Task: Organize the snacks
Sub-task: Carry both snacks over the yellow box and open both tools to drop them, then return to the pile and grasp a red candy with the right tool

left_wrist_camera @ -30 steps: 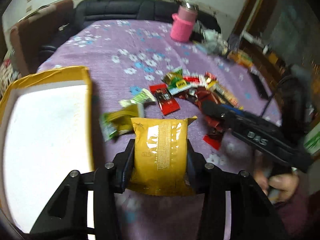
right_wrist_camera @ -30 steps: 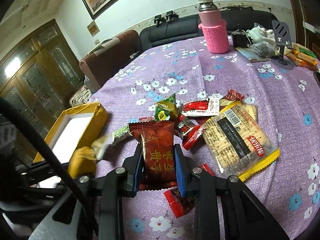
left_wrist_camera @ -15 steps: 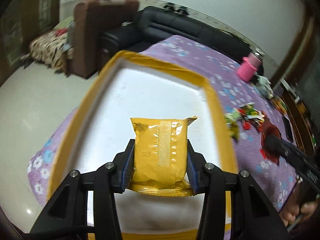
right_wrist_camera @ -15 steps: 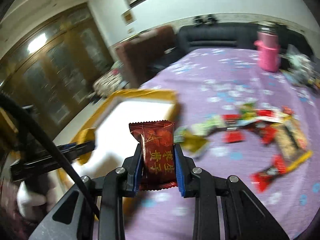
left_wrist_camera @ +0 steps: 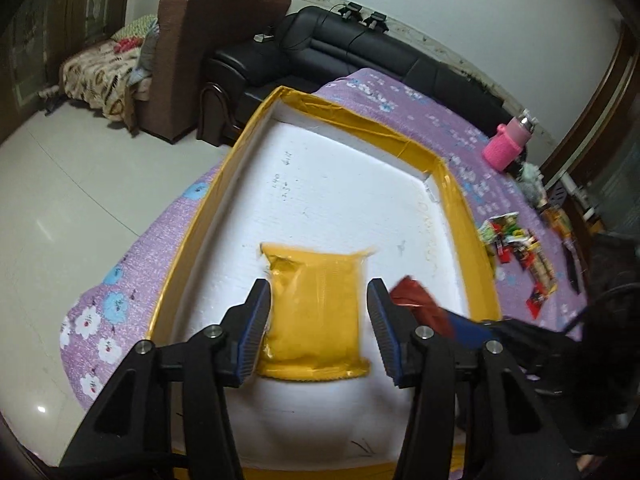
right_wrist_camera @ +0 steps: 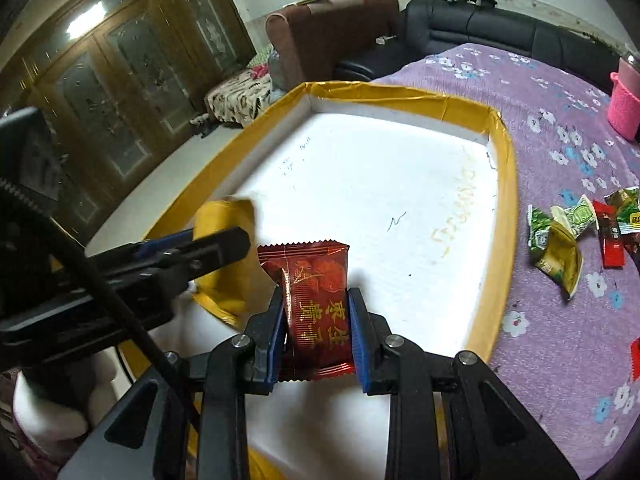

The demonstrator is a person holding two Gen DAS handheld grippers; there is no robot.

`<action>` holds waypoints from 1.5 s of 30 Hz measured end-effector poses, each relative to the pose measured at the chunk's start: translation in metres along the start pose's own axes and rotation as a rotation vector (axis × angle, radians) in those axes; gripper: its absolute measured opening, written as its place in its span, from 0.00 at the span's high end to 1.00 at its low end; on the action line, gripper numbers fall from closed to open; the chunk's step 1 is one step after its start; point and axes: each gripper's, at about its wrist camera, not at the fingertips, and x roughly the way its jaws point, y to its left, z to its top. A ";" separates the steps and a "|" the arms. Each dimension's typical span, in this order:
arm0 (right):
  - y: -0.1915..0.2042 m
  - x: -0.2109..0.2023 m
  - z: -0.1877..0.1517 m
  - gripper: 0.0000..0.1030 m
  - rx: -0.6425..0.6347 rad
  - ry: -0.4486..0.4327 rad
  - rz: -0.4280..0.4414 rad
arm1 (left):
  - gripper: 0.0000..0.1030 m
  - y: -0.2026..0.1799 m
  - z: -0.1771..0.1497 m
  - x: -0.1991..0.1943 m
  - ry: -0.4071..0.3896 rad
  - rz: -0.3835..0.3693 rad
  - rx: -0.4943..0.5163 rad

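A: Left view? Where's the yellow packet (left_wrist_camera: 314, 304)?
B: Blurred, plain yellow, between the left gripper (left_wrist_camera: 319, 320)'s parted jaws, over the white tray (left_wrist_camera: 340, 184).
A: Right view?
B: Right gripper (right_wrist_camera: 316, 334)'s jaws clamp a glossy red packet (right_wrist_camera: 314, 304), gold lettering, over the tray; loose snacks (right_wrist_camera: 560, 240) at 3 o'clock.

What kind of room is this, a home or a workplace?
Most likely a home living room: a black leather sofa and brown armchair stand behind a table with a purple floral cloth, near wooden glass-door cabinets.

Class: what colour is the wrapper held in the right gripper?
Dark red wrapper with gold lettering, clearest in the right wrist view.
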 end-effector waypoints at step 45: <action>-0.238 -0.105 -0.071 0.82 0.393 -0.134 -0.346 | 0.14 -0.190 -0.022 0.008 0.051 -0.188 0.327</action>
